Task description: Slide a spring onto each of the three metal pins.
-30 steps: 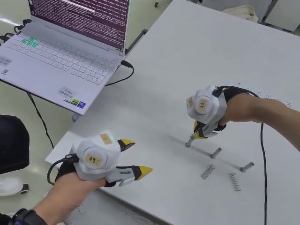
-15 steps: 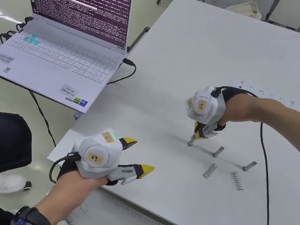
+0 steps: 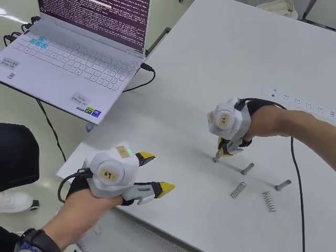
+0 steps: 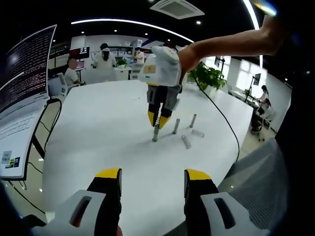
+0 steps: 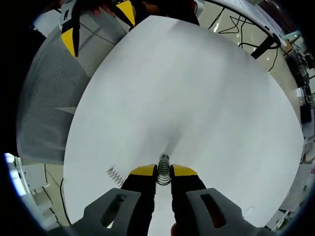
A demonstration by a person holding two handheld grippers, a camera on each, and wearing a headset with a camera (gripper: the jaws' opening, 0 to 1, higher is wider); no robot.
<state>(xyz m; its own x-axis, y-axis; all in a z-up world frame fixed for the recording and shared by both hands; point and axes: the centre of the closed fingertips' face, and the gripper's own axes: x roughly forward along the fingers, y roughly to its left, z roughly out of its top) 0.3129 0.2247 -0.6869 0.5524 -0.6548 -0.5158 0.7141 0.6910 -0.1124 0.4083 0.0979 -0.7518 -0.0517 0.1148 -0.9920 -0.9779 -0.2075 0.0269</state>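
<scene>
My right gripper (image 3: 224,151) is shut on a spring (image 5: 163,176) and holds it against the top of the nearest metal pin (image 3: 216,157). In the right gripper view the pin's end (image 5: 164,158) shows just past the spring. Two more bare pins (image 3: 247,168) (image 3: 282,184) stand upright on the white table to the right. Two loose springs (image 3: 238,189) (image 3: 269,201) lie in front of them. My left gripper (image 3: 155,172) hovers open with nothing in it near the table's front edge. In its view the right gripper (image 4: 158,118) hangs over the pins.
An open laptop (image 3: 73,58) sits at the far left on a lower surface, with a black cable (image 3: 142,79) running to the table's edge. A cable (image 3: 296,173) trails from the right gripper. The white table (image 3: 220,63) stretches beyond the pins.
The head camera has shifted a little. Both grippers keep about the same places, the right one still on the spring at the first pin.
</scene>
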